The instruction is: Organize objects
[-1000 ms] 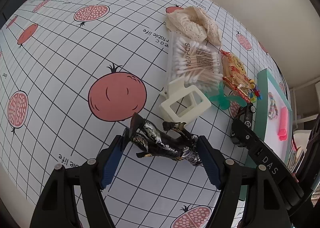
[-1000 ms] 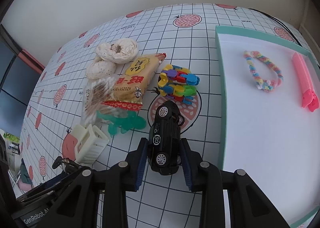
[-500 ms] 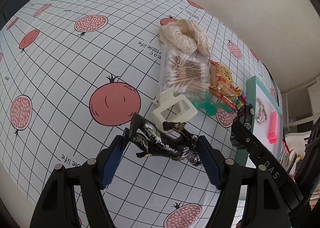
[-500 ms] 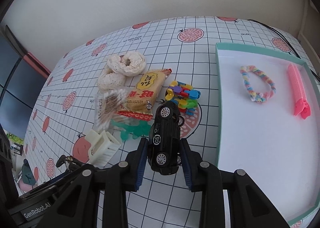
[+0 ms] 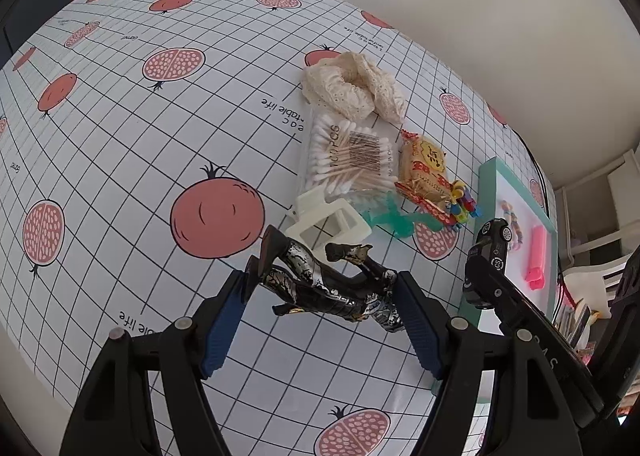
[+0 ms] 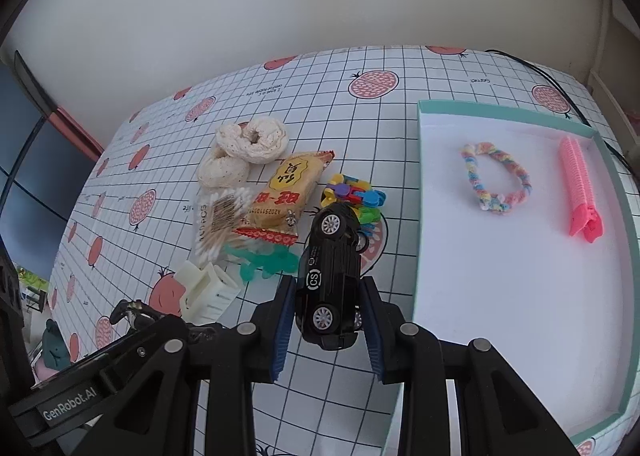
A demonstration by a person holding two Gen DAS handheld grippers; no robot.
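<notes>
The left tongs (image 5: pixel 322 310) pinch a black-and-silver figurine (image 5: pixel 326 284) above the worktop (image 5: pixel 120 160); the right tongs (image 6: pixel 326 310) pinch a black toy car (image 6: pixel 330 276) beside the tray (image 6: pixel 418 216).

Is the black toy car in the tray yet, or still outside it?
Outside. The black toy car is clamped in the right tongs, over the tablecloth, left of the tray rim.

Tray (image 6: pixel 520 296) floor mostly bare; clutter pile (image 6: pixel 276 192) crowds the cloth beside it.

The left gripper (image 5: pixel 322 296) hangs above the table (image 5: pixel 120 160), fingers clamped on a figurine; the right gripper (image 6: pixel 326 300), beside it, grips a toy car.
</notes>
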